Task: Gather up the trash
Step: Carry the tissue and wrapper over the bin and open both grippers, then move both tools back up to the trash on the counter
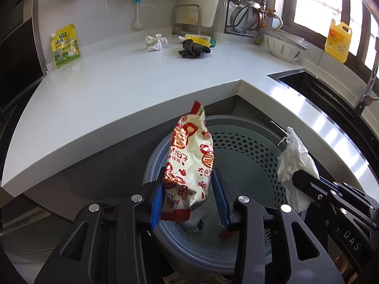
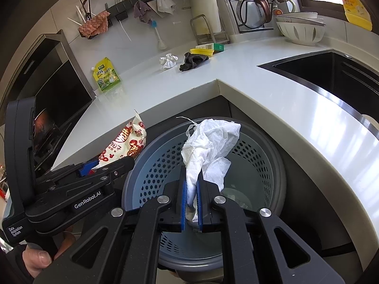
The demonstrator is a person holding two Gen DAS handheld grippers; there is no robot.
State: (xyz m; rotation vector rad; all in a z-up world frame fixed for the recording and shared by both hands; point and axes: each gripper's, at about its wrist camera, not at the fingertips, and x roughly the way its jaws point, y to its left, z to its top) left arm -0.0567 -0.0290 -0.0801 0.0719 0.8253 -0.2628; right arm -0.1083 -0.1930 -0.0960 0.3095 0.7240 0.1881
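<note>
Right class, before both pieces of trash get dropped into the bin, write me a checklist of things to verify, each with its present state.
1. Snack wrapper sits between the left gripper fingers: ok.
2. White tissue pinched in right gripper: ok.
3. Wrapper hangs over the bin opening: ok.
4. Tissue above the bin's opening: ok.
5. The two grippers are apart: ok.
6. Counter cleared of trash: not ok, a crumpled paper remains.
</note>
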